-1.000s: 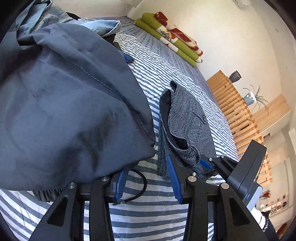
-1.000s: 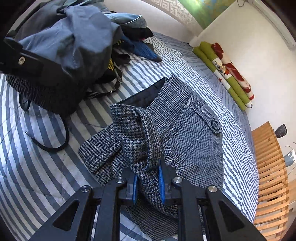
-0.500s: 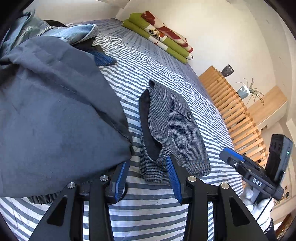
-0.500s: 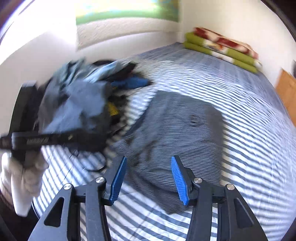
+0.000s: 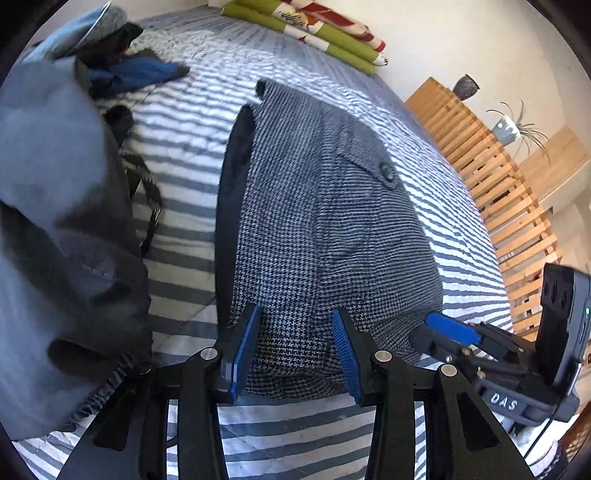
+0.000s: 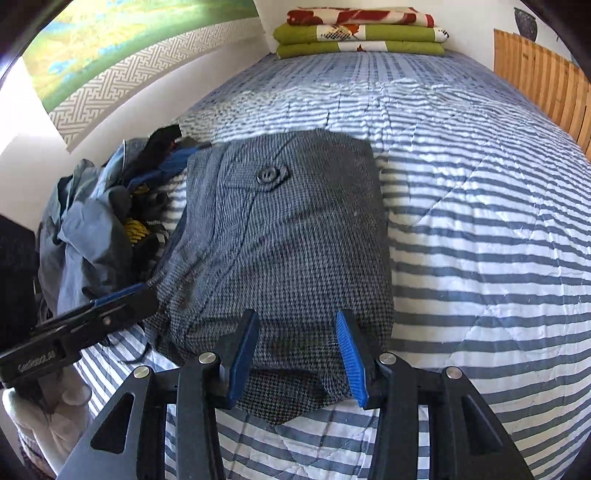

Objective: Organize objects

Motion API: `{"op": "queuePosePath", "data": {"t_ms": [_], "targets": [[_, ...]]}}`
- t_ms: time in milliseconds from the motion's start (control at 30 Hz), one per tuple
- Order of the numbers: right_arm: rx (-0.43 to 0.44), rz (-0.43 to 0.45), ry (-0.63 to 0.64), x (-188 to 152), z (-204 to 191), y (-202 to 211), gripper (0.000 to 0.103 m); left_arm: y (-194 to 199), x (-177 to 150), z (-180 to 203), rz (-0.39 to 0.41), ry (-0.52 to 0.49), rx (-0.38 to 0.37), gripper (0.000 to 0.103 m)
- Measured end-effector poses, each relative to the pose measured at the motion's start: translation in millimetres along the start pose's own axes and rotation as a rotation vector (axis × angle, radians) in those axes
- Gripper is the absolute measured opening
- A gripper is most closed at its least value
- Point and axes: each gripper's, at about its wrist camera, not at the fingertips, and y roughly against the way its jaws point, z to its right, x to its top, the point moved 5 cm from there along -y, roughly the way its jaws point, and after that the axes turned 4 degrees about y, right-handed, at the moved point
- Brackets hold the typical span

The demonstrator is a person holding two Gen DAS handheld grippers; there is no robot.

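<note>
A grey houndstooth garment (image 5: 325, 221) with a buttoned pocket lies folded flat on the blue-and-white striped bed (image 5: 192, 140); it also shows in the right wrist view (image 6: 288, 236). My left gripper (image 5: 295, 350) is open, its jaws over the garment's near edge. My right gripper (image 6: 297, 354) is open over the same near hem. The right gripper shows at the lower right of the left wrist view (image 5: 450, 328); the left gripper shows at the left of the right wrist view (image 6: 118, 299).
A heap of dark and blue clothes (image 5: 55, 221) lies to the left of the garment, also in the right wrist view (image 6: 96, 229). Folded green and red blankets (image 6: 362, 33) sit at the bed's far end. A wooden slatted frame (image 5: 495, 184) runs along the right side.
My right gripper has let go of the houndstooth garment and opened. The garment now lies folded flat. My left gripper has moved from the clothes heap over to the garment's near edge.
</note>
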Motion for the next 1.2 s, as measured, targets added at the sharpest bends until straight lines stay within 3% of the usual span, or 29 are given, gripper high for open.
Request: {"op": "queuePosePath", "data": {"t_ms": [133,233,333,400,467,600,800,833,900,1033,1100,1200], "targets": [[0.009,-0.068,0.108,-19.1,-1.5,-3.5,0.04,17.6,8.1,1.2,0.04,0.019,-0.057,0.045],[0.087,-0.003,0.074,-9.9,11.9,21.8,0.04,30.1,19.6,1.2,0.095,0.042,-0.082,0.058],[0.043,0.09,0.041,7.9,34.1,37.7,0.041,20.0,28.4,-6.9,0.094,0.095,-0.081,0.064],[0.034,0.153,0.014,20.2,47.5,41.7,0.051,9.3,32.8,-10.8,0.078,0.13,-0.088,0.066],[0.057,0.161,-0.023,31.5,59.1,35.4,0.058,1.5,37.7,-10.9,0.067,0.13,-0.094,0.07],[0.105,0.114,-0.079,48.2,74.2,10.1,0.059,-17.1,54.4,-9.9,0.051,0.112,-0.101,0.082],[0.197,0.023,-0.181,49.7,92.7,-29.4,0.063,-22.7,56.0,-7.2,0.034,0.143,-0.051,0.082],[0.226,0.017,-0.202,48.3,94.2,-32.3,0.063,-13.7,56.1,5.8,0.051,0.109,-0.081,0.082],[0.263,0.027,-0.226,46.5,97.0,-32.7,0.063,5.2,56.8,32.0,0.115,-0.009,-0.05,0.082],[0.274,0.031,-0.225,45.5,101.5,-31.3,0.063,9.8,55.2,49.8,0.096,-0.033,-0.158,0.083],[0.268,0.029,-0.226,45.8,103.2,-31.0,0.063,10.6,57.7,40.9,0.094,-0.026,-0.086,0.082],[0.26,0.024,-0.234,46.2,106.0,-28.7,0.063,27.9,69.2,30.3,0.132,-0.023,-0.07,0.083]]}}
